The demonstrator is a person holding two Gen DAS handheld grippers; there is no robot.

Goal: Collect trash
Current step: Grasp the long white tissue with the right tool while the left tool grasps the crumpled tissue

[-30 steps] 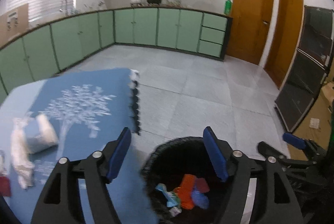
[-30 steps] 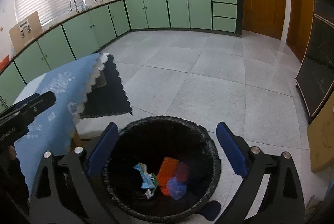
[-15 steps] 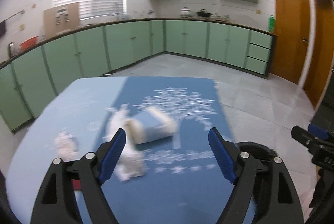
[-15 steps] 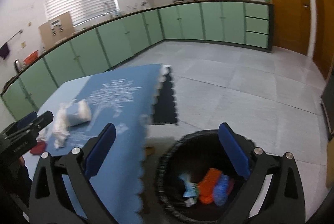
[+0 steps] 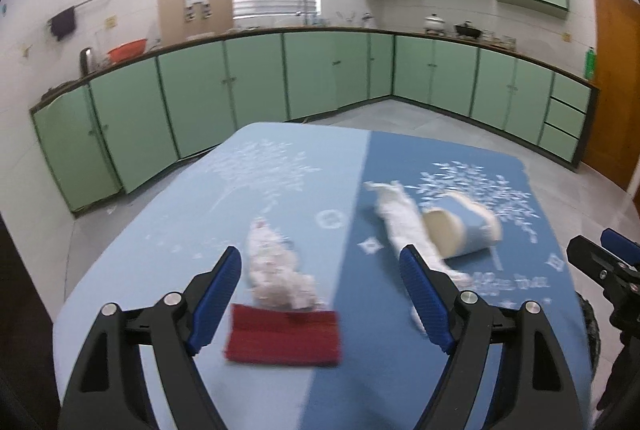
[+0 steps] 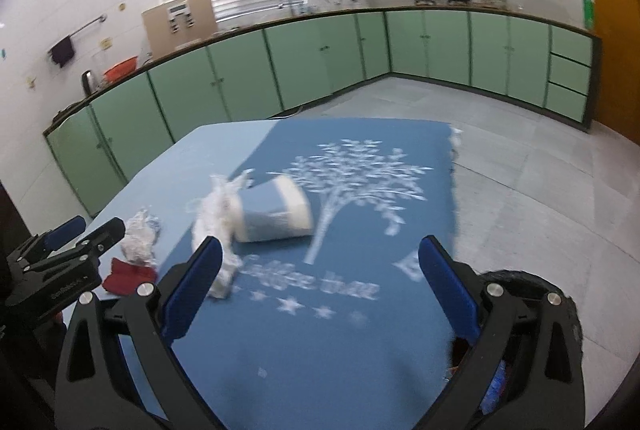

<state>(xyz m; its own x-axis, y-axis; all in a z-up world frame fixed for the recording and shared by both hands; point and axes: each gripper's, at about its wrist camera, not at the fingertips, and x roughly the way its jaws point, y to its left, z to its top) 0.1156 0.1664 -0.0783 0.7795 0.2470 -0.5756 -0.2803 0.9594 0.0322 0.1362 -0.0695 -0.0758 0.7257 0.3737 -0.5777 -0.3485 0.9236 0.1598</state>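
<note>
Blue paper cup lies on its side, mouth toward the spread, empty left hand-held gripper.

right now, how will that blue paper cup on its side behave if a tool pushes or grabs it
The blue paper cup lies on its side on the tablecloth, so a push would likely roll it in a curve. It looks like thin paper, probably light and easily crushed. The white plastic wrapper touching it may drag along.
</note>
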